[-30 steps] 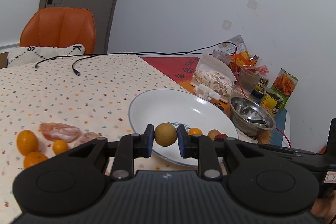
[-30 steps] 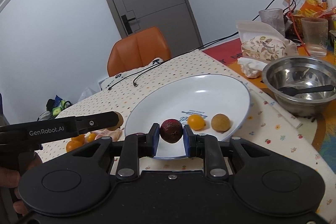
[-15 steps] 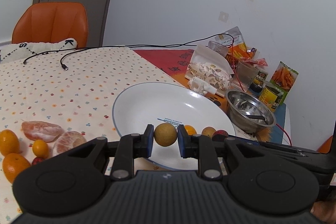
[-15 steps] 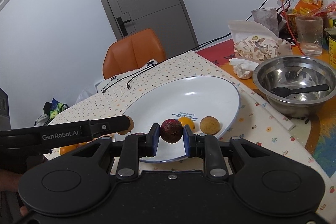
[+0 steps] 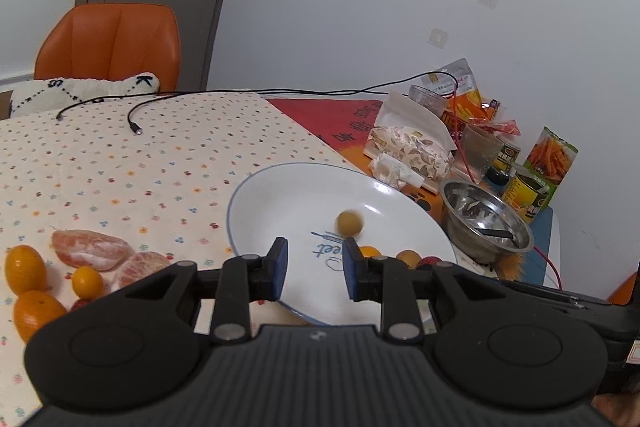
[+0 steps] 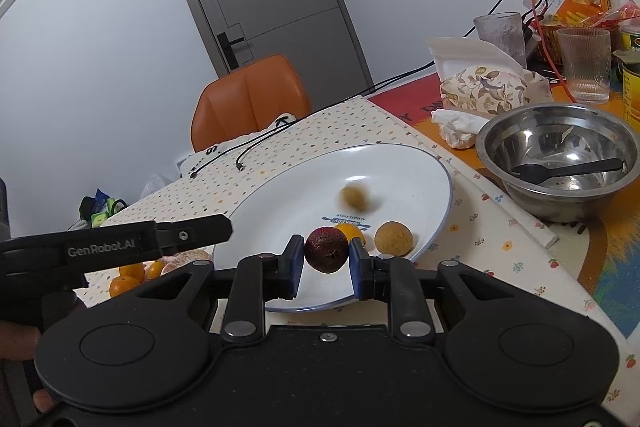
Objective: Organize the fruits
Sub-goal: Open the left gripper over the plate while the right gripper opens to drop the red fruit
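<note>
My left gripper (image 5: 313,267) is open over the near rim of the white plate (image 5: 280,195). A brown round fruit (image 5: 349,223), blurred with motion, is on the plate just beyond its fingers; it shows in the right wrist view too as a brown round fruit (image 6: 354,197). My right gripper (image 6: 326,264) is shut on a dark red fruit (image 6: 326,254) above the plate's (image 6: 412,171) near edge. A small orange fruit (image 6: 352,231) and another brown fruit (image 6: 393,237) lie on the plate. Left of the plate lie kumquats (image 5: 25,269) and peeled mandarin pieces (image 5: 91,248).
A steel bowl (image 6: 560,159) with a black spoon stands right of the plate. Behind it are glasses (image 6: 584,65), cans, snack packets (image 5: 550,157) and a tissue pack (image 5: 408,149). Black cables (image 5: 132,115) cross the dotted tablecloth. An orange chair (image 5: 110,43) stands at the far end.
My left gripper has opened and let go of the brown fruit, which now moves on the plate. The right gripper still holds the dark red fruit.
</note>
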